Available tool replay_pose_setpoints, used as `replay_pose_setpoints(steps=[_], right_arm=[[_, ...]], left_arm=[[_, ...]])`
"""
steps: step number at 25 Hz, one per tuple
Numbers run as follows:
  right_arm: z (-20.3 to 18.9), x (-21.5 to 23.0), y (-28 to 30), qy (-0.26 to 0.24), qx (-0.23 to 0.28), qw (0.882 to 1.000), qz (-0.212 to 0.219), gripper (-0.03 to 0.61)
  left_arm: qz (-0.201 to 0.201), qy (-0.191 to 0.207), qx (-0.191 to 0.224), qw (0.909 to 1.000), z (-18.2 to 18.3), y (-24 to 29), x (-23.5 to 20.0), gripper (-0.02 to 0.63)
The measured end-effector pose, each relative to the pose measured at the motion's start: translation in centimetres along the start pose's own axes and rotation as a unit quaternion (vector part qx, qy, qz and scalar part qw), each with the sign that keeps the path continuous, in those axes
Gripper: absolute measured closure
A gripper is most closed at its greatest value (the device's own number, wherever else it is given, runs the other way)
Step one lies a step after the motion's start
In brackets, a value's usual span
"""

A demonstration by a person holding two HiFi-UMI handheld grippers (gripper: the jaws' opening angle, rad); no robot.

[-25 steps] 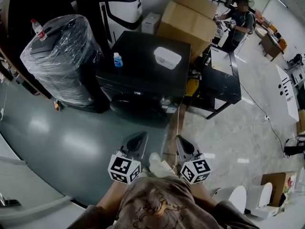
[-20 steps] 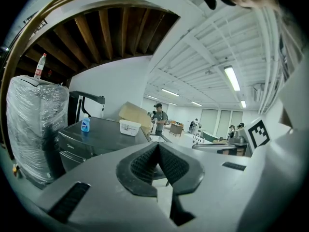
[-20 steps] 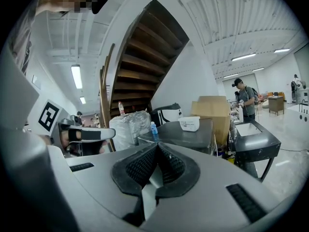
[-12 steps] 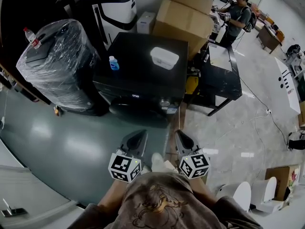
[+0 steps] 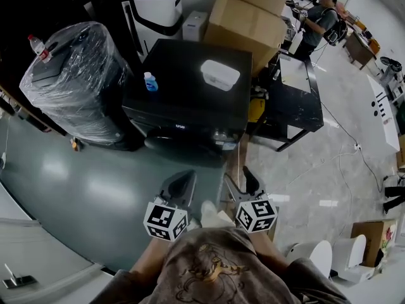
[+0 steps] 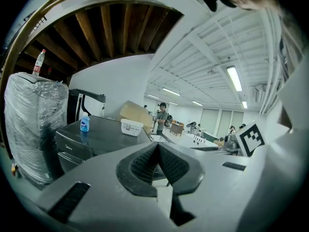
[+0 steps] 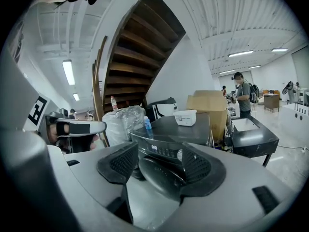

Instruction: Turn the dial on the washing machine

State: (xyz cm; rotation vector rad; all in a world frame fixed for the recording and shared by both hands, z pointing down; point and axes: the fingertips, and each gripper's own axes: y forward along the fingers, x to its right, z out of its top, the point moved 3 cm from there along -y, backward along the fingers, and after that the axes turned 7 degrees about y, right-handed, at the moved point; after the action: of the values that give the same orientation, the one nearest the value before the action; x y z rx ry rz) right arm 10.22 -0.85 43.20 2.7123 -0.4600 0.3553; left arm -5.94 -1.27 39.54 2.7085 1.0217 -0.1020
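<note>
1. My right hand-held gripper is standing open. Its jaws have just been opening, and nothing is lying between them.
2. My left hand-held gripper is sitting closed, pads meeting, gripping nothing.
3. I am reading the opened jaws as readiness to take the dial. The approach looks to be under way, and the turn itself is not yet begun.
4. In the head view the washing machine is standing at 12 o'clock from both hand-held grippers, well apart from them, with its front panel facing me.
5. The right gripper view is giving me what the head view hardly does. The dial is showing as a small silver knob at the right end of the panel, at about 1 o'clock from the gap and by the right jaw's edge.
6. The head view alone is showing the machine's top, with a blue bottle toward 10 o'clock and a white box toward 1 o'clock.
7. In the left gripper view the closed jaws are covering the dial's end of the panel.
</note>
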Motion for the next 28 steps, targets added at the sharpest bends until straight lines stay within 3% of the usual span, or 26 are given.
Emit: replay_pose_setpoints(steps=[12, 17, 28], right_arm=[[-3.4, 4.1, 7.4, 0.048, -0.042, 0.998, -0.029, 0.325], [-4.6, 6.1, 11.2, 0.044, -0.062, 0.996, -0.052, 0.325], [-7.1, 9.9, 18.4, 0.084, -0.102, 0.987, -0.097, 0.304]], left_arm=[[0.008, -0.012, -0.018, 0.9997, -1.3, 1.8, -1.3, 0.616], [0.008, -0.016, -0.024, 0.9996, -1.6, 2.6, -1.7, 0.615], [0.016, -0.025, -0.042, 0.9987, -3.0, 4.2, -3.6, 0.615]])
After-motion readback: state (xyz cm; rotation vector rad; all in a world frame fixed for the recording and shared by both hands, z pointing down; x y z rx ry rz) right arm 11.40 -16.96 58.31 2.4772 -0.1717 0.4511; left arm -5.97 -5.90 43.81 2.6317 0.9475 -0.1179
